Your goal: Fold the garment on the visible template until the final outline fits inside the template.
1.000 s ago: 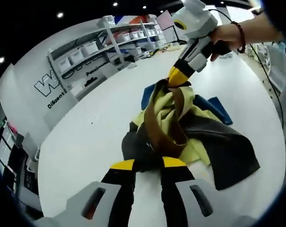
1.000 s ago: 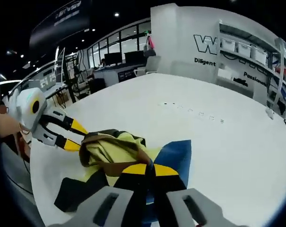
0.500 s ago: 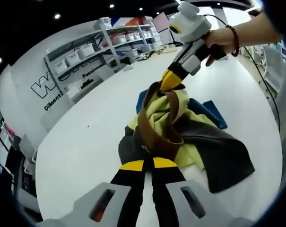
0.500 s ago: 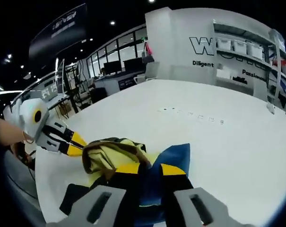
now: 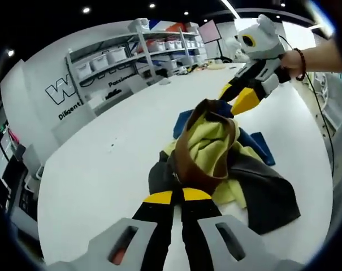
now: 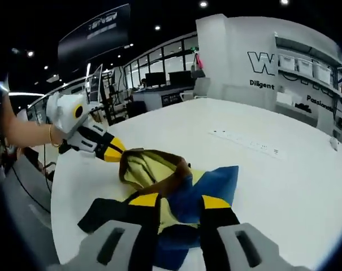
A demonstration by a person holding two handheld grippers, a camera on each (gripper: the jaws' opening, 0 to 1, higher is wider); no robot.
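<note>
On white table [image 5: 103, 169]: left gripper [image 5: 177, 196] apparently pinching garment [image 5: 207, 152]; right gripper [image 6: 179, 200] fingers apart, empty.

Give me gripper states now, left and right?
Left gripper: shut on the garment.
Right gripper: open, off the garment, blue template between its jaws.

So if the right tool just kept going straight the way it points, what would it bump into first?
Probably the blue template lying between its open jaws, then the garment bunched just beyond. Depth is hard to judge through this lens.
</note>
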